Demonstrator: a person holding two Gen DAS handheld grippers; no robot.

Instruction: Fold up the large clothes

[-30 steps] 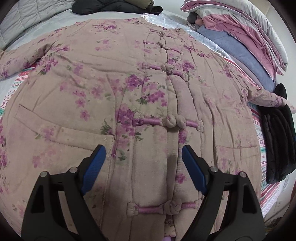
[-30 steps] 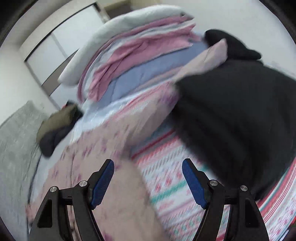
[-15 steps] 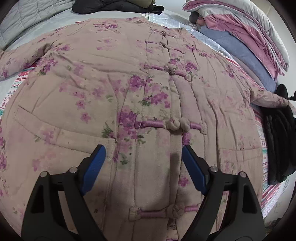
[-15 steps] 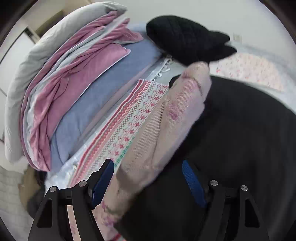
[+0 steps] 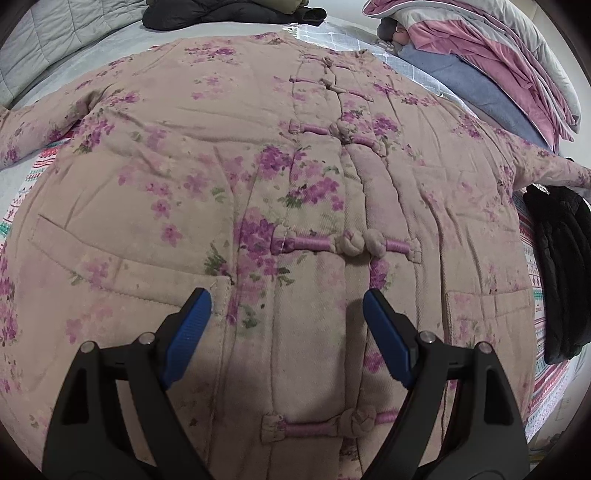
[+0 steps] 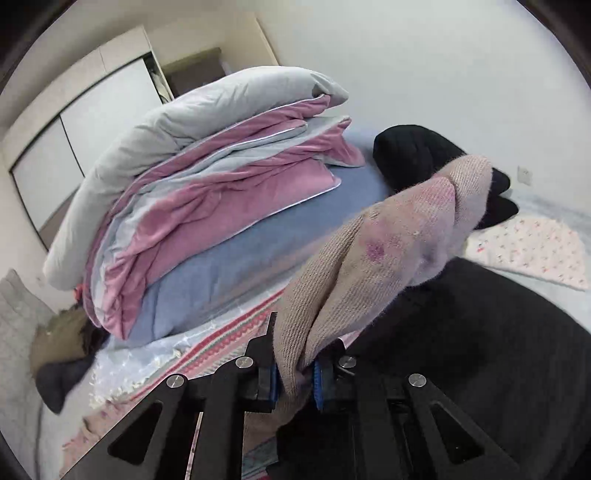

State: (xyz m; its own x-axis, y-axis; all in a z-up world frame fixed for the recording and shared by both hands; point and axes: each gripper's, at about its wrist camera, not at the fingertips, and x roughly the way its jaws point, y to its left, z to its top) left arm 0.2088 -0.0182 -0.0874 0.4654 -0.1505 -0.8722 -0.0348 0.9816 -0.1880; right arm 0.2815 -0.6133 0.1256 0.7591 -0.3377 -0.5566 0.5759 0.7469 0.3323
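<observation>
A large beige padded jacket [image 5: 229, 177] with purple flowers and knotted pink fastenings lies spread face up on the bed. My left gripper [image 5: 286, 314] hovers open above its lower front, nothing between the blue pads. The jacket's right sleeve [image 5: 554, 170] stretches off to the right. In the right wrist view my right gripper [image 6: 295, 376] is shut on that sleeve [image 6: 388, 251], whose cuff end sticks up and forward past the pads.
A stack of folded quilts [image 6: 207, 192] in grey, pink and blue sits at the bed's far right. A black garment [image 5: 561, 266] lies beside the jacket's right side. Dark clothes [image 5: 229, 14] rest by the grey headboard. White wardrobe doors [image 6: 92, 122] stand behind.
My right gripper swung from the patterned sheet over to the sleeve and closed on it. The left gripper stayed still and open.
</observation>
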